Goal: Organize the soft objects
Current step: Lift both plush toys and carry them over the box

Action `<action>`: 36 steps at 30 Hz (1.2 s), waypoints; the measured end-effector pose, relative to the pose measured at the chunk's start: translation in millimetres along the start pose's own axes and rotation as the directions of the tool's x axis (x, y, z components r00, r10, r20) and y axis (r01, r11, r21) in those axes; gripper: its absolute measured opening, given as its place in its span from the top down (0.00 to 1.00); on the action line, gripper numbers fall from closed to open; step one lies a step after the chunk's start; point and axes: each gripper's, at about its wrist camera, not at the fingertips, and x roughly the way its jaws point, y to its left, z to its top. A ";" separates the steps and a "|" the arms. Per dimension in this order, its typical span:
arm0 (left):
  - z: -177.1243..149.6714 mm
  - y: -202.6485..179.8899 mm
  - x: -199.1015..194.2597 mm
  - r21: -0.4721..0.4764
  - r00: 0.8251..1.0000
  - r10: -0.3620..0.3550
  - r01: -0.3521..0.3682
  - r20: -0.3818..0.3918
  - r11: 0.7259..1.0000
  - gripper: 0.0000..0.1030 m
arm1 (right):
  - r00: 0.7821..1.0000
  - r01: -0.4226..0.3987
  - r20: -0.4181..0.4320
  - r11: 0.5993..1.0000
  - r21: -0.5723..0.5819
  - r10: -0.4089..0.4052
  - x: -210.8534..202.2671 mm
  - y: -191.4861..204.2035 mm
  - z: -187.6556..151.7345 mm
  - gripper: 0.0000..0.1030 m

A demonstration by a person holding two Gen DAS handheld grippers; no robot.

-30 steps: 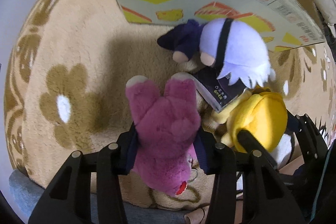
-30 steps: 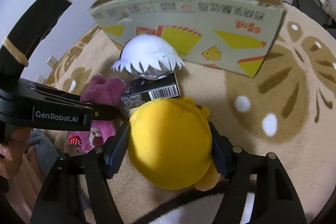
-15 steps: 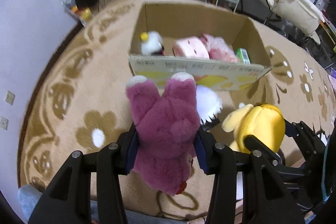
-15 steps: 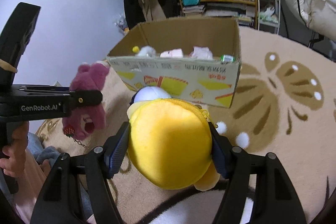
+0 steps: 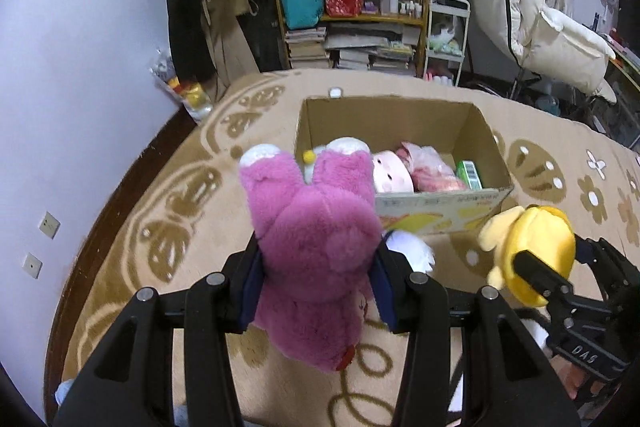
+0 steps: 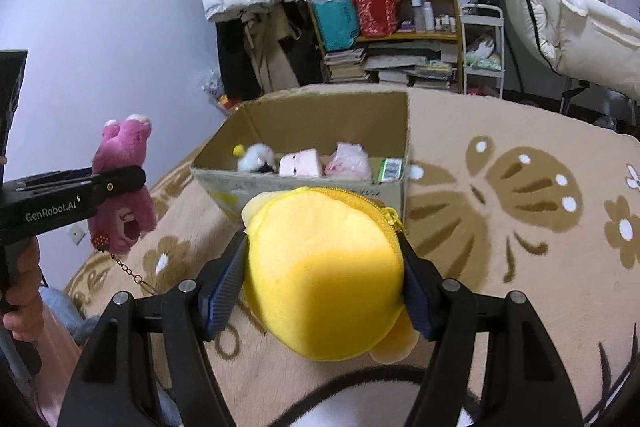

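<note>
Left gripper (image 5: 316,283) is pinching the pink plush bear (image 5: 316,247) around its middle, fingers narrowly spread. Right gripper (image 6: 324,279) is squeezing the yellow plush pouch (image 6: 324,267), fingers wider. Both toys are hanging above the rug (image 6: 500,259), short of the cardboard box (image 6: 316,119). Risks: the bear's dangling chain (image 6: 128,269) catching the box rim; either plush slipping its grip; the two grippers crowding each other over the opening.

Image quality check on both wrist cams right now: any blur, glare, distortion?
Left wrist: strong fisheye bending of the shelf and walls, dark corner vignette; pink plush in the left gripper sharp, carpet slightly soft. Right wrist: same barrel warp; yellow plush in the right gripper brightly lit, near overexposed; cardboard box legible, no glare.
</note>
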 end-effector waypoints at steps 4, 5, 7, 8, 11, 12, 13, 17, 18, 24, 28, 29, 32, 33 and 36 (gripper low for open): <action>6.5 2.8 -4.6 -0.006 0.999 0.006 -0.006 0.043 1.000 0.56 | 0.999 -0.001 0.035 1.000 0.014 0.001 -6.0 -5.6 9.9 0.28; 7.9 3.1 -5.6 -0.007 0.999 0.008 -0.008 0.054 1.000 0.56 | 0.999 -0.001 0.045 1.000 0.018 0.000 -7.4 -7.1 12.4 0.28; 11.5 3.8 -7.7 -0.011 0.997 0.013 -0.013 0.080 1.000 0.56 | 0.998 0.001 0.060 1.000 0.022 -0.002 -10.4 -8.5 16.0 0.28; 14.0 4.0 -8.5 -0.012 0.996 0.014 -0.013 0.093 1.000 0.56 | 0.998 0.002 0.068 1.000 0.024 -0.004 -11.5 -9.7 18.2 0.28; 20.0 3.2 -9.5 -0.008 0.993 0.015 -0.014 0.116 1.000 0.56 | 0.996 0.008 0.087 1.000 0.026 -0.011 -13.6 -12.8 23.2 0.28; 23.3 2.4 -9.1 -0.004 0.992 0.016 -0.016 0.126 1.000 0.56 | 0.996 0.011 0.093 1.000 0.027 -0.013 -13.6 -13.9 25.2 0.28; 25.7 0.8 -8.0 0.000 0.991 0.017 -0.017 0.131 1.000 0.56 | 0.995 0.011 0.097 1.000 0.029 -0.014 -13.3 -15.3 27.5 0.28; 36.9 -2.2 -2.4 0.009 0.988 0.023 -0.025 0.152 1.000 0.56 | 0.994 0.014 0.108 1.000 0.027 -0.017 -9.3 -19.6 36.3 0.28; 40.3 -2.9 -0.5 0.009 0.987 0.024 -0.025 0.158 1.000 0.56 | 0.994 0.016 0.111 1.000 0.027 -0.019 -8.1 -20.2 38.2 0.28; 58.2 -8.2 14.0 0.049 0.983 0.026 -0.035 0.183 0.998 0.56 | 0.993 0.014 0.118 0.999 0.037 -0.018 4.4 -25.3 51.3 0.28; 66.4 -6.4 23.5 0.055 0.981 0.028 -0.039 0.191 0.998 0.56 | 0.992 0.017 0.122 0.999 0.038 -0.021 11.6 -28.4 57.2 0.28; 68.2 -5.8 25.8 0.054 0.981 0.028 -0.040 0.193 0.998 0.56 | 0.992 0.016 0.121 0.999 0.039 -0.021 13.9 -29.5 58.6 0.28; 73.9 -4.9 33.9 0.053 0.980 0.021 -0.032 0.200 0.998 0.56 | 0.993 0.027 0.115 0.999 0.039 -0.032 22.9 -32.2 61.5 0.28; 76.7 -4.5 38.1 0.049 0.982 0.007 -0.017 0.190 0.999 0.56 | 0.993 0.029 0.113 0.999 0.042 -0.034 25.7 -33.0 62.5 0.28; 82.8 -4.3 45.6 0.049 0.982 -0.009 0.000 0.191 0.999 0.56 | 0.994 0.029 0.108 0.999 0.045 -0.034 32.7 -36.9 64.0 0.28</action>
